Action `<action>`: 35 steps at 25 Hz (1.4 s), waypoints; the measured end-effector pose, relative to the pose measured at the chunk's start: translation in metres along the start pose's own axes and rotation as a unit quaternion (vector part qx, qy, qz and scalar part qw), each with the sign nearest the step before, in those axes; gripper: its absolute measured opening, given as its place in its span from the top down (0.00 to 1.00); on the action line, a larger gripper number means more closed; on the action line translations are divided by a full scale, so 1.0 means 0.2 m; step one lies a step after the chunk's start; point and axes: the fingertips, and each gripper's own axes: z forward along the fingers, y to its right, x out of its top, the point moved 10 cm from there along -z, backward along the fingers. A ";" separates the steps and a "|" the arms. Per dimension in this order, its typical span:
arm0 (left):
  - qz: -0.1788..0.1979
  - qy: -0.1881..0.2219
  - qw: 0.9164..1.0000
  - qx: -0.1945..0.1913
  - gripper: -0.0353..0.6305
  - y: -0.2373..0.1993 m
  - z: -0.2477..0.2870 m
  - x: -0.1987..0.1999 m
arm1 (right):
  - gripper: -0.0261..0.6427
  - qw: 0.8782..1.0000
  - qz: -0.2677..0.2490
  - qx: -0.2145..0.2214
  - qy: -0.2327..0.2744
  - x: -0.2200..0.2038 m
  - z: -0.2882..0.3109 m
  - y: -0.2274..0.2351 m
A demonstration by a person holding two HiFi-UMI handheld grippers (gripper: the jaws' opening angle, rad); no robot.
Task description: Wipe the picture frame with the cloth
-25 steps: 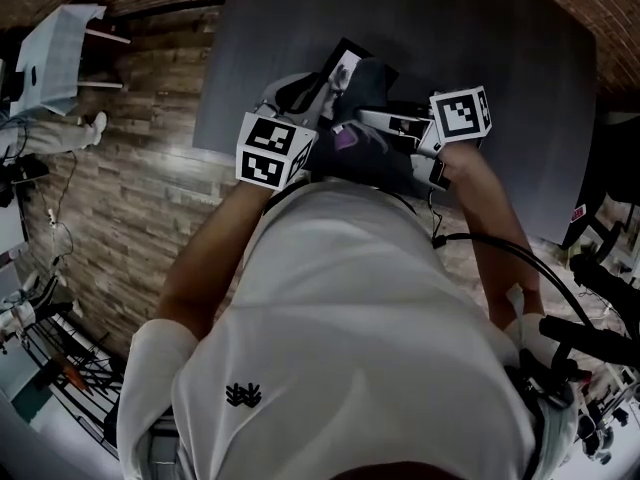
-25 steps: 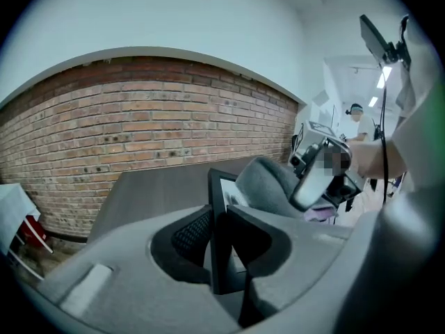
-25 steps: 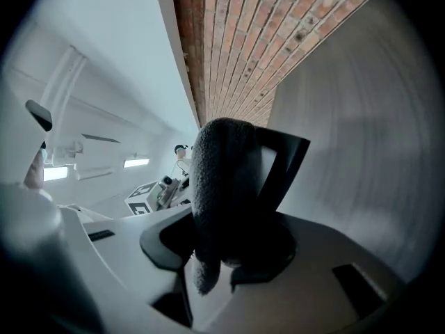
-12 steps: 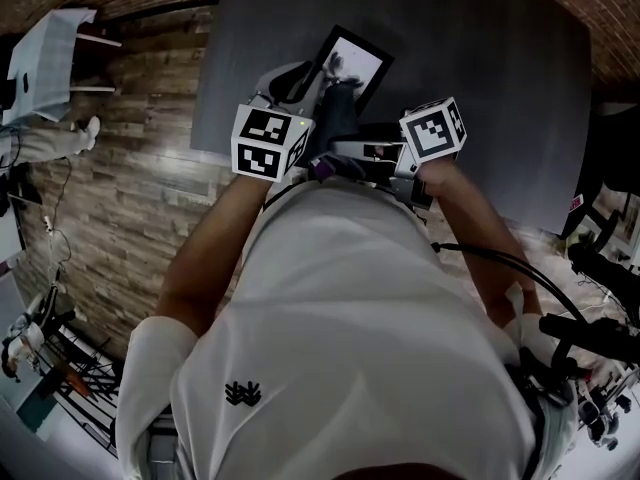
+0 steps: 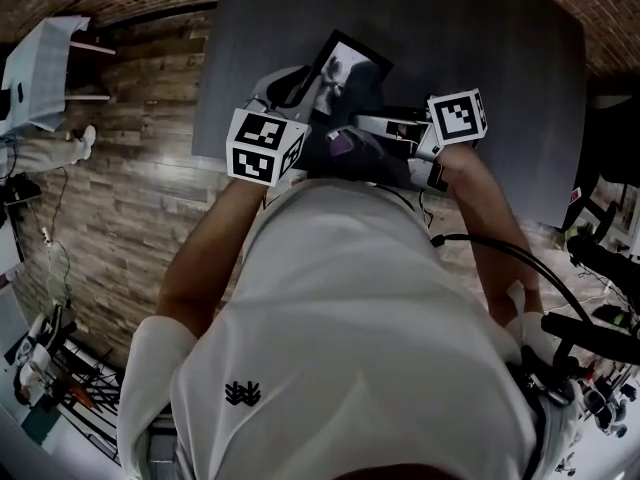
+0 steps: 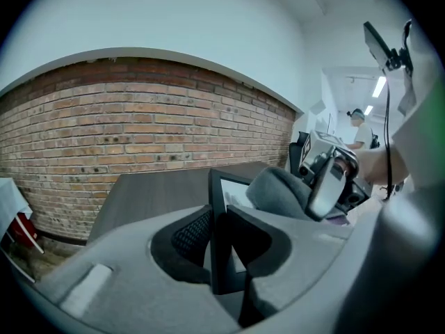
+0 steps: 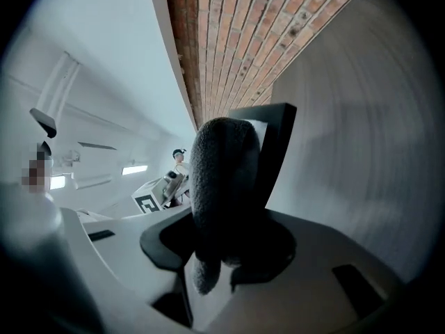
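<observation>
The black picture frame (image 5: 347, 66) is held tilted over the dark table, its picture facing me. My left gripper (image 5: 303, 86) is shut on the frame's near edge; in the left gripper view both jaws clamp the frame (image 6: 221, 207) at my left gripper (image 6: 217, 236). My right gripper (image 5: 372, 126) is shut on a dark grey cloth (image 5: 350, 133) that lies against the frame's lower right part. In the right gripper view the cloth (image 7: 221, 179) bulges out of my right gripper (image 7: 224, 248) and covers most of the frame (image 7: 277, 141) behind it.
The dark grey table (image 5: 480, 48) spreads beyond the frame, with its left edge over a wooden floor (image 5: 130, 178). A brick wall (image 6: 139, 117) stands behind the table. A white side table (image 5: 50, 58) is at the far left. Cables and stands (image 5: 590, 338) sit at the right.
The right gripper with the cloth slid left and down over the frame, then back to the right. More of the picture shows than a second ago. The left gripper keeps its hold.
</observation>
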 end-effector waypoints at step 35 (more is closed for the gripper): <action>-0.119 0.028 0.992 -0.037 0.84 -0.26 -0.07 -0.04 | 0.75 0.976 -0.132 -0.157 0.072 0.04 -0.23 -0.15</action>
